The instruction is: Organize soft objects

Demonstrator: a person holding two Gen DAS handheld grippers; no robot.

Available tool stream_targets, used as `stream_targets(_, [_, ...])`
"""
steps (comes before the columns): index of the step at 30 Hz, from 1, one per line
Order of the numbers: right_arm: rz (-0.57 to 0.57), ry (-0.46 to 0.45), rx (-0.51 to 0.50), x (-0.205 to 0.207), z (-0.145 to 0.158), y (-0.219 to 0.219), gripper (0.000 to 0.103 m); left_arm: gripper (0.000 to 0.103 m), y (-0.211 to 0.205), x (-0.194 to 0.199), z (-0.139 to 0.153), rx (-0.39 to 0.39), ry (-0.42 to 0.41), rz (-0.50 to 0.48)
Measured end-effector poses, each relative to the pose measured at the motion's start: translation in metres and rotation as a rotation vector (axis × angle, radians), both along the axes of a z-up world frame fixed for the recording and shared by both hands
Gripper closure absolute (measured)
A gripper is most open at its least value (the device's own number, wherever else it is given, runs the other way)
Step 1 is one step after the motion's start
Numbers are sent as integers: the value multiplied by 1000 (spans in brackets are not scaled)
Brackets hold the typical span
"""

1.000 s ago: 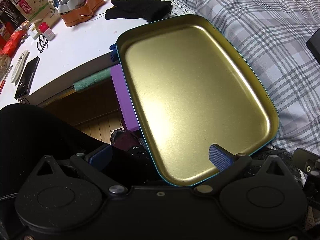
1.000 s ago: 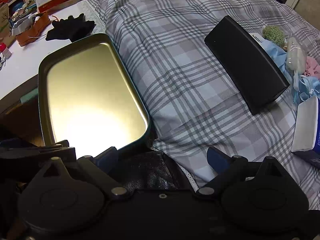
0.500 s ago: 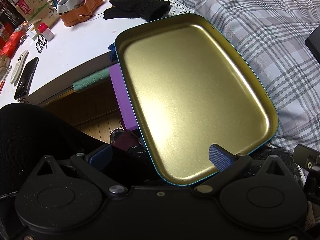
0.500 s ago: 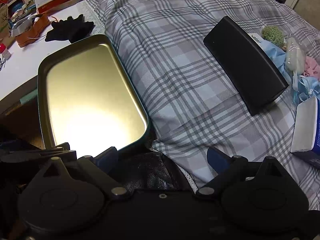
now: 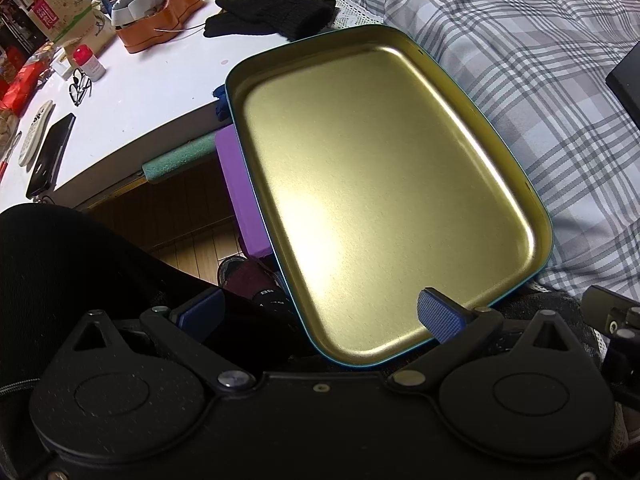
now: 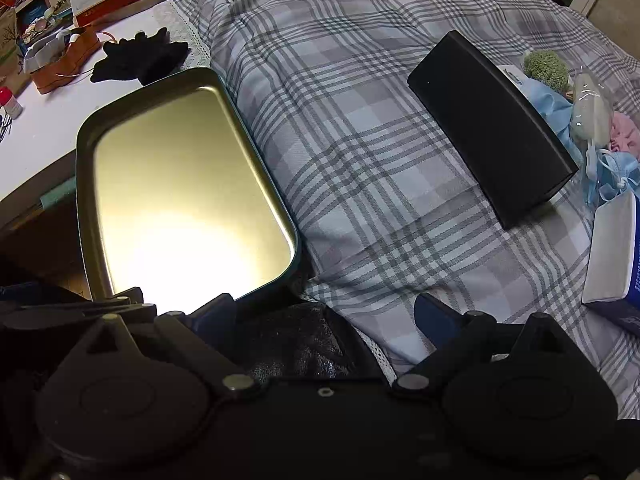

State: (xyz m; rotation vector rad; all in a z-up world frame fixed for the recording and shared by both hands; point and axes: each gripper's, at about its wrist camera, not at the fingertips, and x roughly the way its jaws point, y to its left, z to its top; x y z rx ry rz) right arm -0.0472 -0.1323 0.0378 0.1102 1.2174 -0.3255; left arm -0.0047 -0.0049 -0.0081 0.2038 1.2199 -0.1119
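Both your grippers — left gripper (image 5: 320,316), right gripper (image 6: 324,318) — sit wide, holding nothing. The gold tray (image 5: 536,216) overhangs the bed's (image 6: 360,160) near-left edge, long axis running near to far; bump it and it could tip floorward. The soft objects (image 6: 592,120) lie far right.

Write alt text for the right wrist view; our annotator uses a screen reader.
An open right gripper hovers over a plaid bedspread, with an empty gold metal tray at left. A black case lies at right beside blue face masks, a green fuzzy ball and a pink item.
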Motion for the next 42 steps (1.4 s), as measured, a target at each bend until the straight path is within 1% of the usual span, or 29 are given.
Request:
stream_targets(14, [5,-3,-3,-2,-1,3,7,3,5,0,0,-34,22,5])
stream_targets(30, [6,-3,-4,-2,0,3,7,3,4,-1,0,-46,34,7])
stream_targets(37, [4,-11,-1,-3,2,4,7,3,3,-3,3,-54,19,3])
stream_targets(42, [-11,-43,2,-7,12,-4,6,4,0,-7,16,-77,-38,-11])
